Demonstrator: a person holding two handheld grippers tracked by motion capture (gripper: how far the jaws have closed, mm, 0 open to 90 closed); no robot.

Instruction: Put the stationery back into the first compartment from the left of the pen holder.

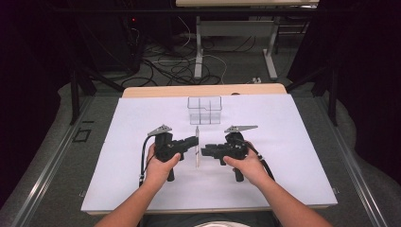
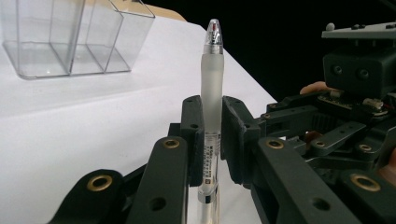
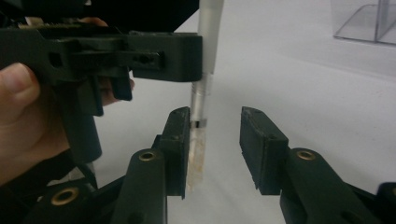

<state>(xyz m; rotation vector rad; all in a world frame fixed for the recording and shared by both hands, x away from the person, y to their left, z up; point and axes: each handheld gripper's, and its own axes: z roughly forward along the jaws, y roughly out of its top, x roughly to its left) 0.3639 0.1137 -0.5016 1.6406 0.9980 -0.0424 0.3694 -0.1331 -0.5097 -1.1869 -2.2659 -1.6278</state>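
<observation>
A frosted white pen [image 1: 197, 147] with a clear tip is held over the middle of the white table. My left gripper [image 1: 194, 141] is shut on the pen's barrel [image 2: 212, 88], with the pads pressing both sides and the tip rising above the jaws. My right gripper [image 1: 204, 152] faces it from the other side and is open. In the right gripper view the pen's clear lower end [image 3: 198, 154] lies against the left pad [image 3: 180, 140], while the other pad stands well apart. The left gripper's jaw [image 3: 163, 56] crosses that view above.
A clear plastic organizer [image 1: 204, 109] with several compartments stands behind the grippers toward the table's far edge, also seen as the organizer [image 2: 70, 42] and its corner [image 3: 369, 21]. White table surface [image 1: 293, 156] stretches on both sides. Beyond the table are desk legs and floor cables.
</observation>
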